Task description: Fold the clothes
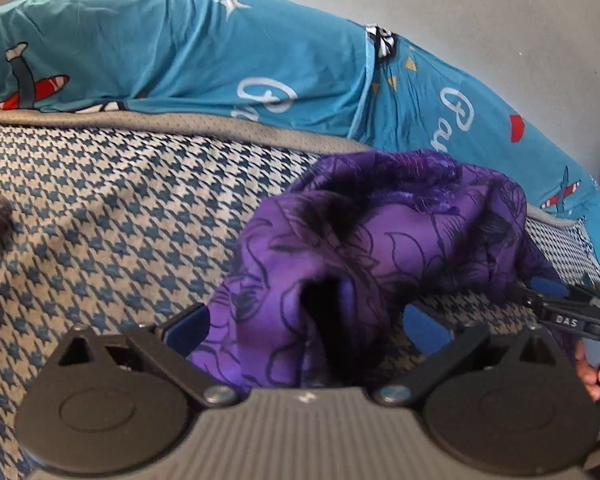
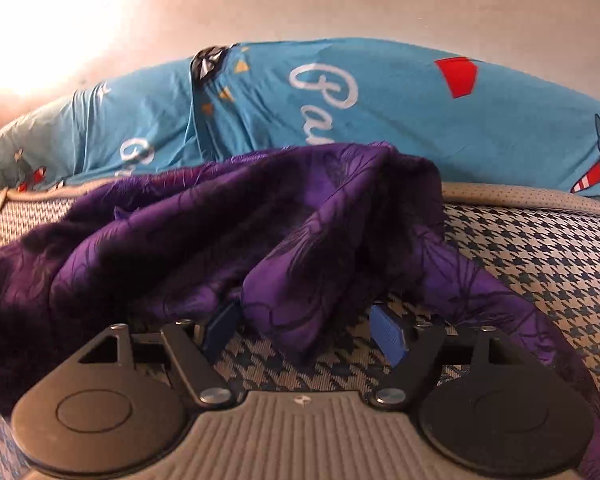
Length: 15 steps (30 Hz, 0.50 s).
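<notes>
"DAS" lettering on right tongs [image 1: 556, 300]; both tongs released, purple garment [image 1: 380, 232] between; left tongs [image 1: 306, 324].

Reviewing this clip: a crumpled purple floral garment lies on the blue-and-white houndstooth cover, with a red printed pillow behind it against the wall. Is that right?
Not quite. The printed pillow behind is teal blue, not red; red appears only in small printed shapes and aeroplanes on it. The right wrist view shows this plainly. The rest holds: the crumpled purple floral garment lies on the blue-and-white houndstooth cover.
</notes>
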### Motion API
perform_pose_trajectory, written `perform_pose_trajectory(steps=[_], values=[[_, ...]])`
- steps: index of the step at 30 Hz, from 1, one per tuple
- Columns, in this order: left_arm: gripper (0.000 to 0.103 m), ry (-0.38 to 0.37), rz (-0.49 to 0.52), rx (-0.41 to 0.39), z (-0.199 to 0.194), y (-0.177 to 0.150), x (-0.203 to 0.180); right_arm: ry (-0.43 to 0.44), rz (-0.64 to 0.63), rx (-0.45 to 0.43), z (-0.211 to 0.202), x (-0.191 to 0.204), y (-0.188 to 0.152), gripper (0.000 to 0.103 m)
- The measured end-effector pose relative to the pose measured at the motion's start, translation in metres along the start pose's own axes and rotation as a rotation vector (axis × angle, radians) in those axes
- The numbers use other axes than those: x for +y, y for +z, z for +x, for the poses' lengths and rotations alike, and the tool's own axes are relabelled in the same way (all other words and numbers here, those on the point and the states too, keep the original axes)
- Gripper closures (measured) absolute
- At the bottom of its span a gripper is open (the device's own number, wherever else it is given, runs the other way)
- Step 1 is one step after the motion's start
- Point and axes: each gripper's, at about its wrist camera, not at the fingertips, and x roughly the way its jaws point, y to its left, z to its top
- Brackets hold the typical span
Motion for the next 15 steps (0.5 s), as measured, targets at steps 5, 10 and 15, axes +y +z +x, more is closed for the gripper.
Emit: perform_pose_trajectory(steps=[5,10,15], values=[[0.0,0.095,0.118,0.096,0.028,-0.011,-0.02,-0.078,-0.142,-0.008,0.02,0.018,-0.005,0.03],[0.0,0.298,0.161,0.102,0.049,-0.018,-0.026,-0.135,-0.217,-0.032,0.037,0.029,-0.003,0.041],[0.01,0.468,0.123,0.014,0.048,-0.007,-0.025,-0.076,-0.149,-0.079,0.03,0.03,0.01,0.087]])
